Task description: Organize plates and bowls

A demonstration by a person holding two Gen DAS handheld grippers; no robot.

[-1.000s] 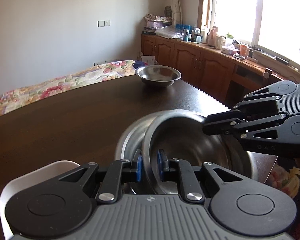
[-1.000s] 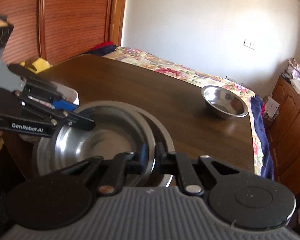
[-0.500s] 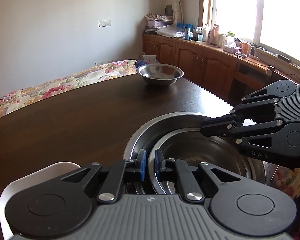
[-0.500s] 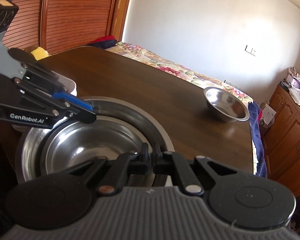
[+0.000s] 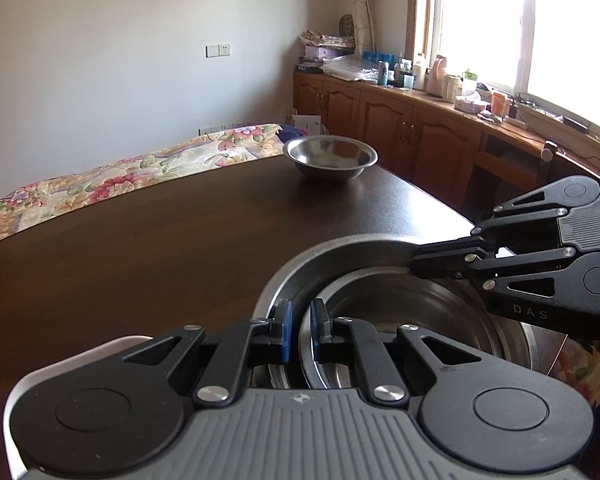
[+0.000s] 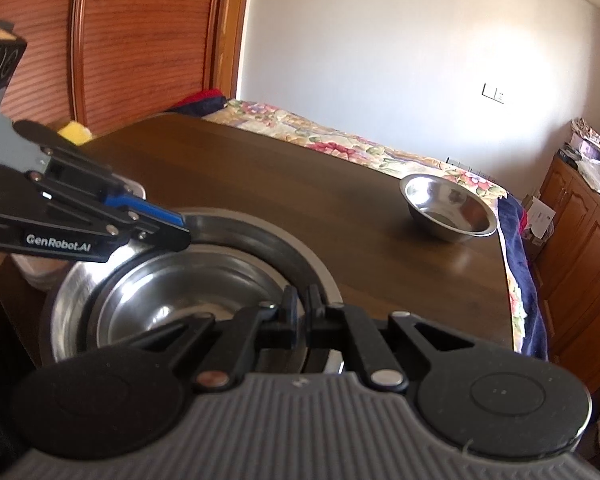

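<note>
Nearest, the left gripper [image 5: 300, 330] pinches the rim of a steel inner bowl [image 5: 412, 312] between its blue pads. This bowl sits nested inside a larger steel bowl [image 5: 340, 250] at the near edge of a dark wooden table [image 5: 160, 240]. The right gripper [image 6: 303, 306] clamps the opposite rim. Far across the table, near its far corner, stands a small steel bowl [image 5: 330, 157], well apart.

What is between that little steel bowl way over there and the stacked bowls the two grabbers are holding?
Nothing visible. Only bare dark table lies between the far small bowl and the nested bowls held by the left gripper and right gripper.
</note>
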